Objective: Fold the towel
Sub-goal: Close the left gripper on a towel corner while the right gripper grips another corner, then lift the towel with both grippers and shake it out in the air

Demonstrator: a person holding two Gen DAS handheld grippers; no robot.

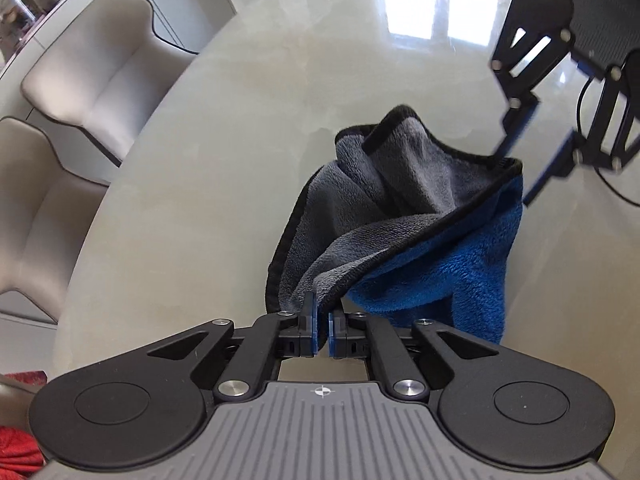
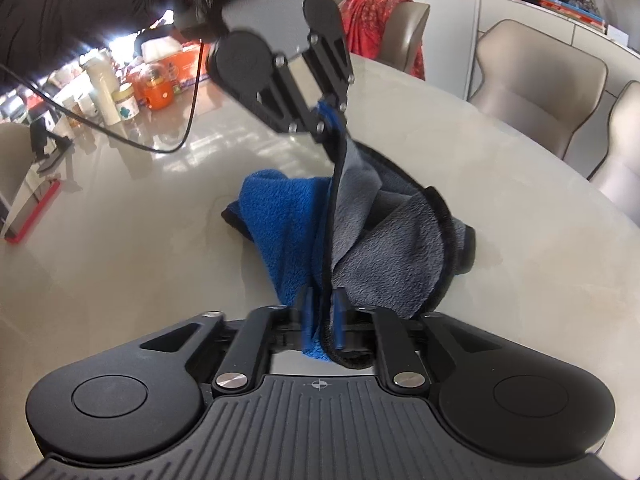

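Observation:
A towel [image 1: 400, 208], blue on one side, grey on the other and edged in black, lies bunched on the pale glossy table [image 1: 200, 160]. My left gripper [image 1: 323, 308] is shut on a black-edged corner of it. In the right wrist view the left gripper [image 2: 330, 116] holds that corner up off the table [image 2: 120, 260], so the towel [image 2: 384, 248] hangs in folds. My right gripper [image 2: 324, 300] stands partly open with the towel's edge lying loose between its fingers. From the left wrist view the right gripper [image 1: 520, 176] sits at the towel's far corner, fingers apart.
Beige chairs [image 1: 92, 64] [image 2: 536, 76] ring the table, one draped with a red cloth [image 2: 376, 24]. Bottles, jars and boxes [image 2: 120, 88] crowd the far left of the table. A black cable [image 2: 120, 142] and a red-edged flat object [image 2: 32, 216] lie there. A dark sleeve [image 2: 80, 0] reaches in.

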